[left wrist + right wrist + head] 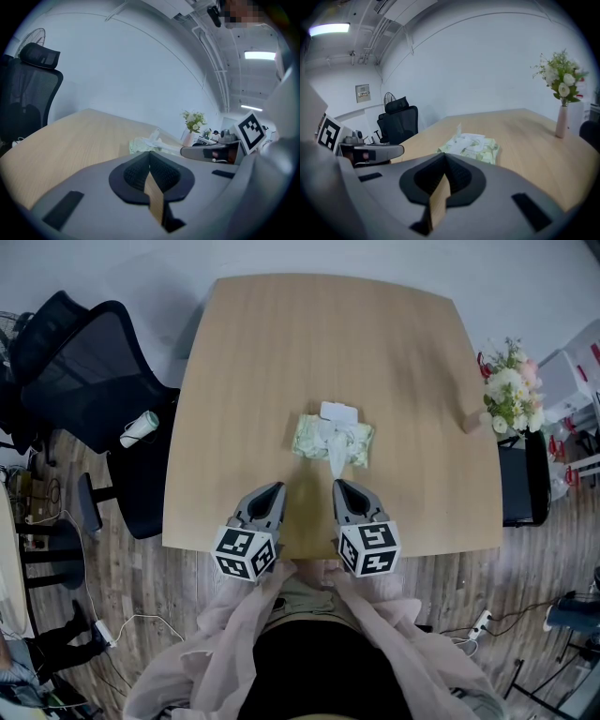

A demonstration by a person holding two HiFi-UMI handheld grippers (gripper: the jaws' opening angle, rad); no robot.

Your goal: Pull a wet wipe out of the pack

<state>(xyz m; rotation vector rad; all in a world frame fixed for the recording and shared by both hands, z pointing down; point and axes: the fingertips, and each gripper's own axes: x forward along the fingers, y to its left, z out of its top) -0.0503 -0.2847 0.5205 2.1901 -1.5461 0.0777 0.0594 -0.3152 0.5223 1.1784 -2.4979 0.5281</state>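
A pale green wet wipe pack [333,439] lies near the middle of the wooden table [244,362], its white lid [338,412] flipped open at the far side. A white wipe [336,456] sticks out of the opening and trails toward me. The pack also shows in the left gripper view [139,144] and the right gripper view [474,145]. My left gripper [277,488] and right gripper [339,485] hover side by side at the near table edge, short of the pack. Both are shut with nothing between the jaws [150,153] [444,155].
A black office chair [94,381] stands left of the table with a white roll [141,427] on its seat. A vase of flowers [511,395] stands by the table's right edge. Cables and a power strip [480,622] lie on the floor.
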